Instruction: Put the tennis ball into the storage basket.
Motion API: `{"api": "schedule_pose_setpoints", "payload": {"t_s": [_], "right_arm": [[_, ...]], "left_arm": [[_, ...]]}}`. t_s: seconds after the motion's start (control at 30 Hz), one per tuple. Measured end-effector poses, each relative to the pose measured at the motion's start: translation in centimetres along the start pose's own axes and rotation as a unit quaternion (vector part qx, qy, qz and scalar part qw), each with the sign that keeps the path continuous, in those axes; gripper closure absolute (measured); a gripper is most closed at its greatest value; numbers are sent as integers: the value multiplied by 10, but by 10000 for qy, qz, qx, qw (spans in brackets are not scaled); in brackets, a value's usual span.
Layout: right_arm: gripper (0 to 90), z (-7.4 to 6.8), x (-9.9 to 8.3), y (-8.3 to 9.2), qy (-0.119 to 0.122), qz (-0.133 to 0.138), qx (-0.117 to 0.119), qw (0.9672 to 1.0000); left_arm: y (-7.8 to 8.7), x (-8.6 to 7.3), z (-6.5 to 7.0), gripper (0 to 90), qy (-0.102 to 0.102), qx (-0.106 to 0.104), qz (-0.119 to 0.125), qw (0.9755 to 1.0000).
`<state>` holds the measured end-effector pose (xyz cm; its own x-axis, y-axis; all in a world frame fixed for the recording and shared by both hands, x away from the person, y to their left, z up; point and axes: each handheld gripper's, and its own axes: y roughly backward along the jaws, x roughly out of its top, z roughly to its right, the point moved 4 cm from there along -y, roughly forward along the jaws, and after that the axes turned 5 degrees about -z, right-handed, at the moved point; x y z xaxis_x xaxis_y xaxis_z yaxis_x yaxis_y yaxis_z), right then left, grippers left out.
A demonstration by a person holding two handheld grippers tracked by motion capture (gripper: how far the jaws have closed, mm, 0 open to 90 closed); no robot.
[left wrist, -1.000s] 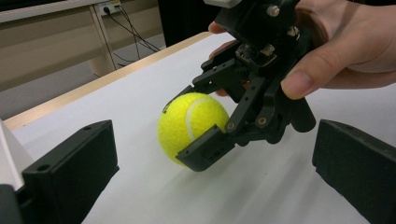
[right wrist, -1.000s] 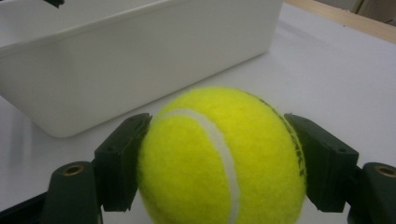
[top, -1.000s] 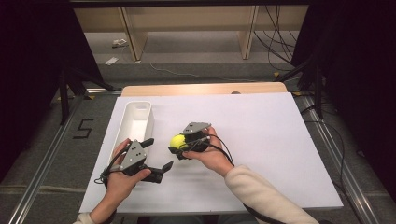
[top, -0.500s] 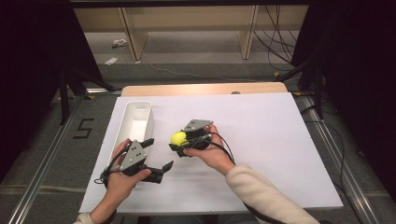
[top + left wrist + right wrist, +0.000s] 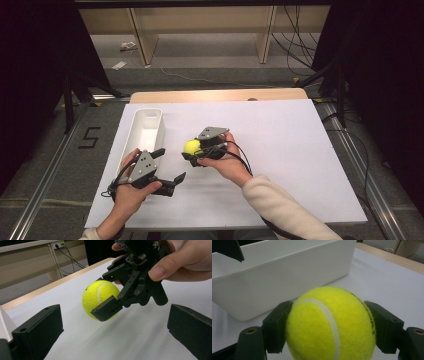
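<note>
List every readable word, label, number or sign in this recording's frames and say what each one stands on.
"5" – a dark numeral marked on the grey floor, left of the table, in the high view.
The tennis ball held in the right tongs shows a white seam and no readable print.
The white bin and the left tongs bear no lettering that shows.

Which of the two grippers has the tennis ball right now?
The right gripper, jaws shut on the tennis ball beside the white bin. The left gripper is open and empty.
</note>
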<state>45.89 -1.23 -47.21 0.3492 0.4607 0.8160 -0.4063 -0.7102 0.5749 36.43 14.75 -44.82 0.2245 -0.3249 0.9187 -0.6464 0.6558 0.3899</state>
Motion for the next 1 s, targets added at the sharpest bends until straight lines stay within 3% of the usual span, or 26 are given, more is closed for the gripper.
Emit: {"api": "schedule_pose_setpoints", "payload": {"t_s": [1.0], "right_arm": [[266,4,10,8,7,135,-100,9999]], "left_arm": [[0,0,0,0,-6,-7,1,10000]]}}
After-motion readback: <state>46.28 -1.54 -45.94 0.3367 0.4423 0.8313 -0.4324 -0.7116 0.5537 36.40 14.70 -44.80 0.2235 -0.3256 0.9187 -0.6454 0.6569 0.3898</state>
